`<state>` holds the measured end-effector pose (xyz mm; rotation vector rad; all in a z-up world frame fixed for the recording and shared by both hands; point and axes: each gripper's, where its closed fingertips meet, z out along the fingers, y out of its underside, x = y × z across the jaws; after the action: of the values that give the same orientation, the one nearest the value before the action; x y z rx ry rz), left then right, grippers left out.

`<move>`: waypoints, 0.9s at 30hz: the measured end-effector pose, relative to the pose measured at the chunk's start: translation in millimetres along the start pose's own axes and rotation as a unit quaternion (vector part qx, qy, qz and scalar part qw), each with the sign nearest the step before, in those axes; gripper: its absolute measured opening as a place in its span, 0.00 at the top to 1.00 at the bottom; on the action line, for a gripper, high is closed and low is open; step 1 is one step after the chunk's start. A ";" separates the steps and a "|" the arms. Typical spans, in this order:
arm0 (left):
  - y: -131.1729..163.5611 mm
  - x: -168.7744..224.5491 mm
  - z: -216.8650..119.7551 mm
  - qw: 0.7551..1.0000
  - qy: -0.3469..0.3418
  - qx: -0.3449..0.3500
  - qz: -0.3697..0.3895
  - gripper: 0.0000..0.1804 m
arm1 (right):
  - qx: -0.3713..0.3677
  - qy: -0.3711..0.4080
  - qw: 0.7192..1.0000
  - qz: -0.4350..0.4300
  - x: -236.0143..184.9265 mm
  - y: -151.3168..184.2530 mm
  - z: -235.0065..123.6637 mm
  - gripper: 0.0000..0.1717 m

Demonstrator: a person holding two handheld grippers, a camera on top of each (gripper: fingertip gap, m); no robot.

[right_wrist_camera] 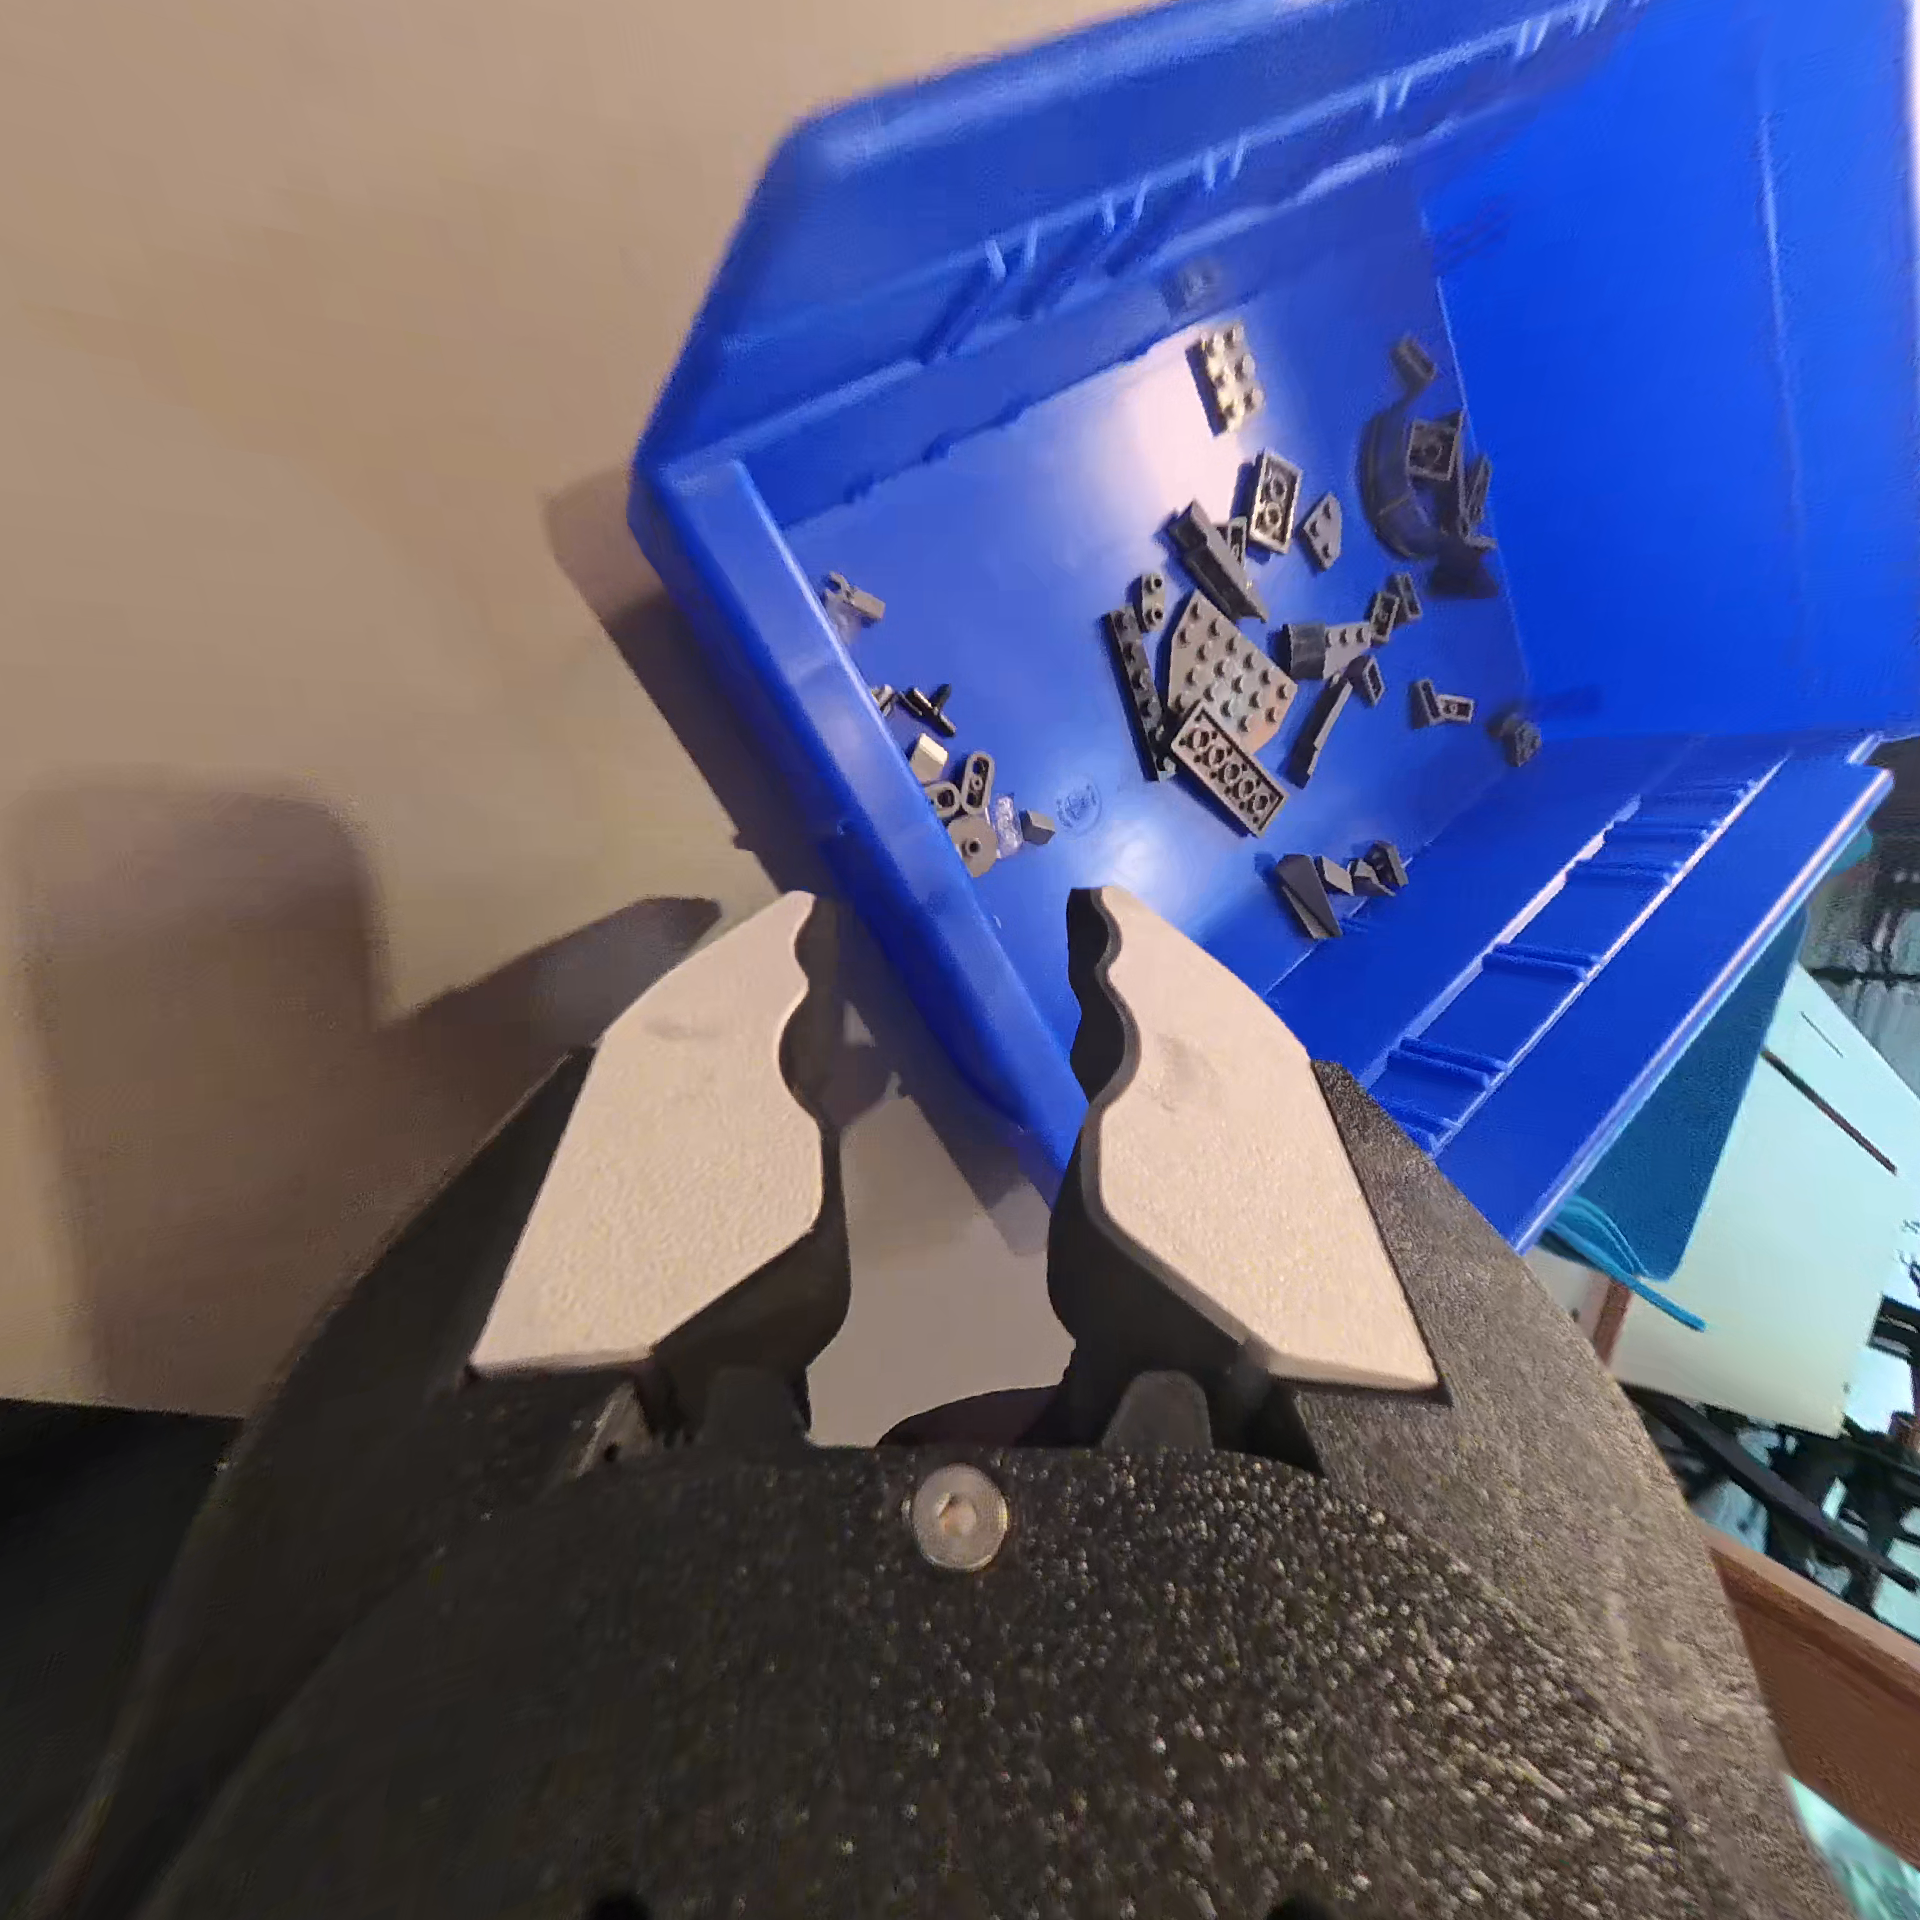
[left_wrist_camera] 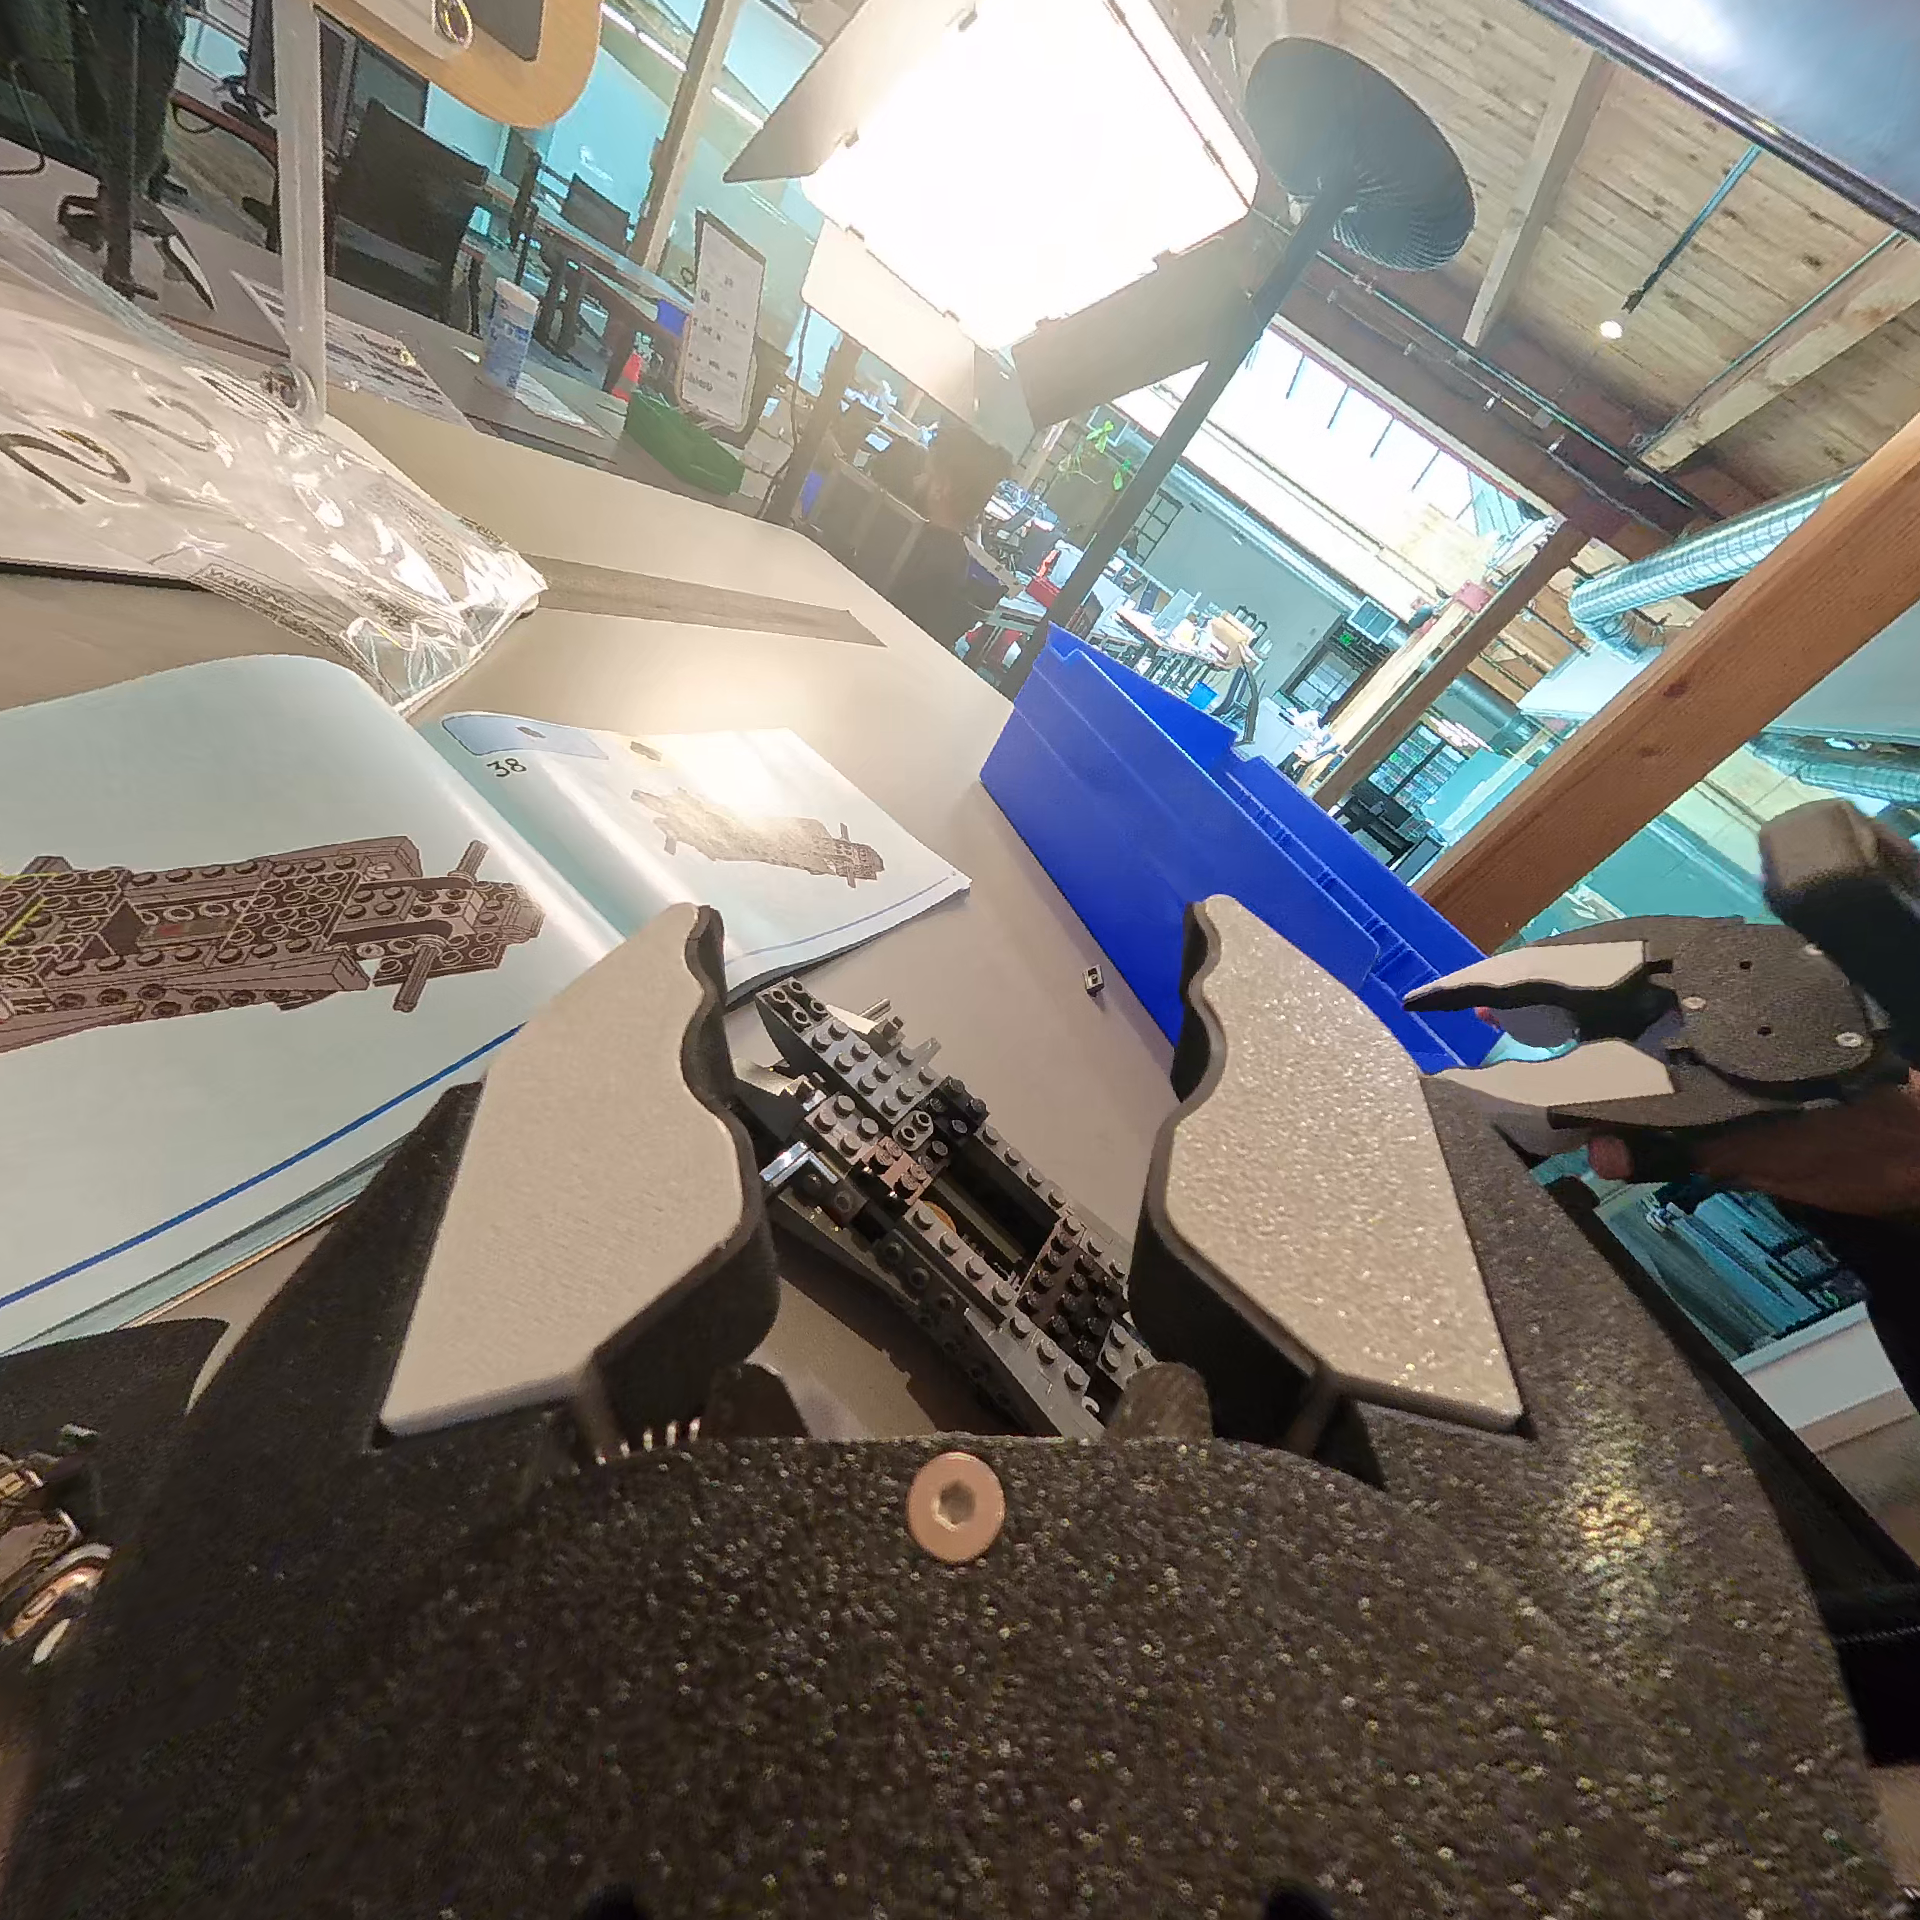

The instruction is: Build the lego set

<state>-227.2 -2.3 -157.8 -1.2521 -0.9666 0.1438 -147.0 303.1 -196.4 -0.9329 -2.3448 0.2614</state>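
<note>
Left gripper [left_wrist_camera: 951,997] level, jaws spread

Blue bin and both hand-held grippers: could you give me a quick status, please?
Left hand-held gripper open over grey brick model. Right hand-held gripper open, straddling blue bin wall.

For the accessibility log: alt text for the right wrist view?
Right tool, jaws apart, straddles the near wall of a blue bin on a beige table. Loose grey bricks lie scattered inside the bin.
</note>
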 end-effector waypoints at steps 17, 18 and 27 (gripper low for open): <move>4.8 18.2 -0.8 0.998 0.035 -0.005 0.050 0.76 | 0.126 -0.144 0.980 0.049 -117.8 -63.9 8.3 0.80; 5.7 21.2 -0.9 0.998 0.041 -0.007 0.056 0.81 | 0.130 -0.141 0.980 0.055 -118.4 -64.0 11.7 0.82; 6.7 30.5 -2.5 0.995 0.073 -0.007 0.068 1.00 | 0.154 -0.152 0.971 0.098 -135.1 -61.1 25.9 0.93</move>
<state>-204.1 16.0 -147.1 -1.3217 -0.7587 0.1504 -118.9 167.5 -255.5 -1.0238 -2.3842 0.8779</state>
